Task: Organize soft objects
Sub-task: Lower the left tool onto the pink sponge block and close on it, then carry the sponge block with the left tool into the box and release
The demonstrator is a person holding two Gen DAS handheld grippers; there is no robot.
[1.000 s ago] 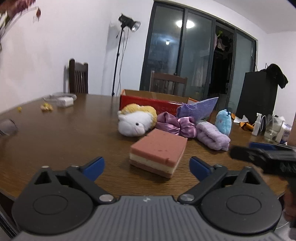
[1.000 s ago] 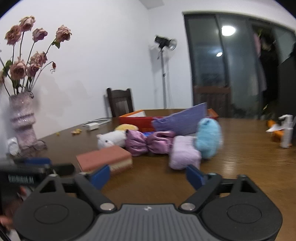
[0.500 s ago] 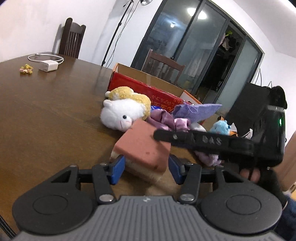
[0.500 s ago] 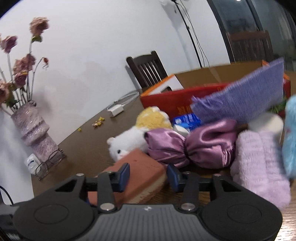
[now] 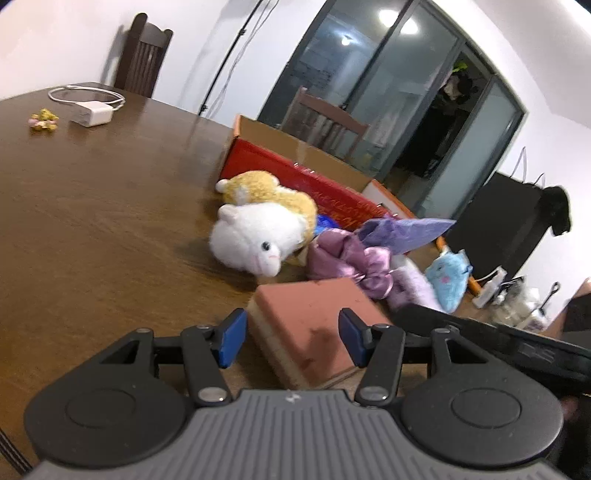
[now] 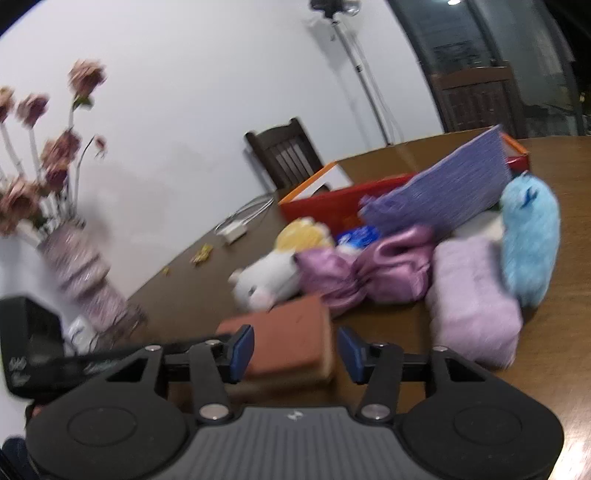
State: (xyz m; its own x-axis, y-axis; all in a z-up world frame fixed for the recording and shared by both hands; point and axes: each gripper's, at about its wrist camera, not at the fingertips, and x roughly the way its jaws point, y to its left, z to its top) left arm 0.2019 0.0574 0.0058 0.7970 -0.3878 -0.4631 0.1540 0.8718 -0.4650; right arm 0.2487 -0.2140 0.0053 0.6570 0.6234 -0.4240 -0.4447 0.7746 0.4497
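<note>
Evidently the sponge block is judged light and squashy; both tongs, left still parted and right opening, are set astride its sides, unpressed

Motion blur smears the vase of dried roses and the lilac plush roll in the right wrist view. The pink sponge block hides its near edge behind the left claw.

Dim indoor light, ceiling lamp glaring in dark glass, strong fisheye bending, right view perhaps motion-blurred
</note>
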